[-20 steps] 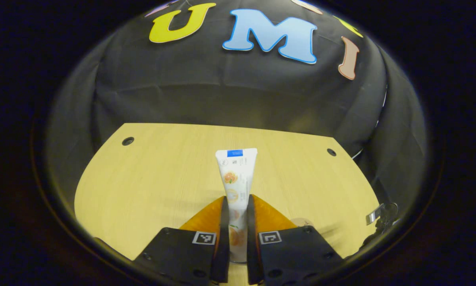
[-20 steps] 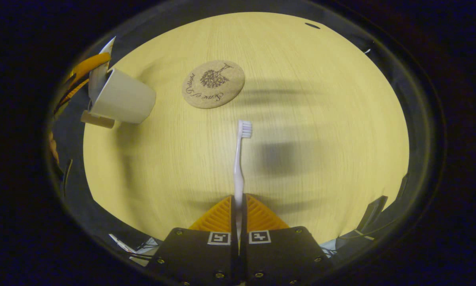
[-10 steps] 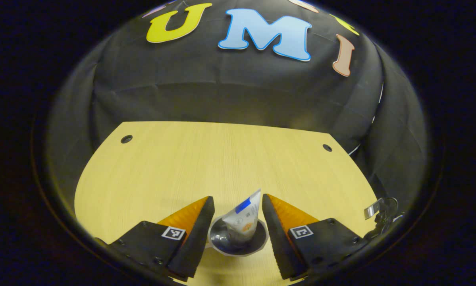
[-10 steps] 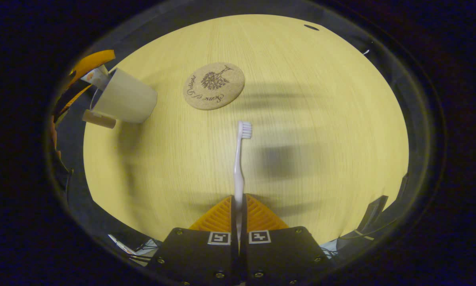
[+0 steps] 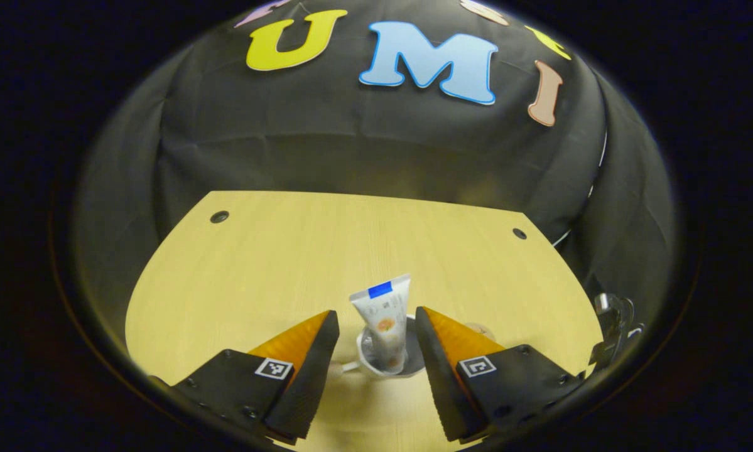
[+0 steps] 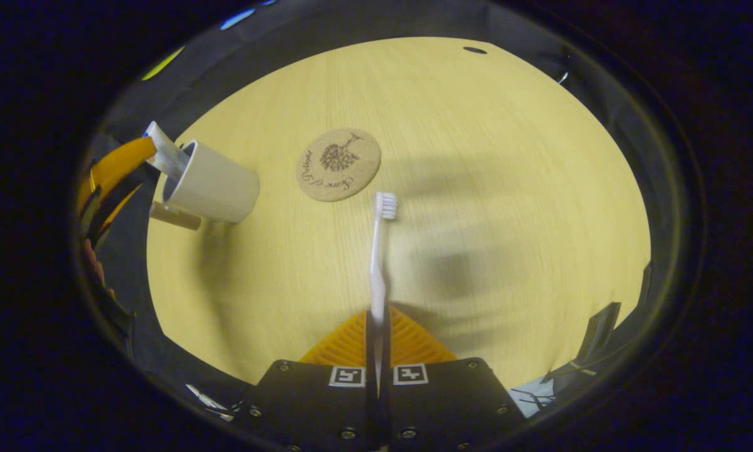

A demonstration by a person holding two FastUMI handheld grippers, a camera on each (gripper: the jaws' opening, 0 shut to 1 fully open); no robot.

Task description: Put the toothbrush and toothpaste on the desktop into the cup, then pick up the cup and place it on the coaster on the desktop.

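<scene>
Right gripper (image 6: pixel 376 326) pinching toothbrush (image 6: pixel 376 263), long axis pointing forward along closed fingers; cup (image 6: pixel 210 185) lying ahead-left, coaster (image 6: pixel 338 165) beside it. Left gripper (image 5: pixel 376 333) spread open above toothpaste (image 5: pixel 384 320), seemingly standing inside.

Two black and orange grippers

Each gripper, left gripper (image 5: pixel 376 323) and right gripper (image 6: pixel 377 317), is made of black blocks with small screws, square black-and-white tags, and orange ridged fingers (image 6: pixel 407 336).
</scene>
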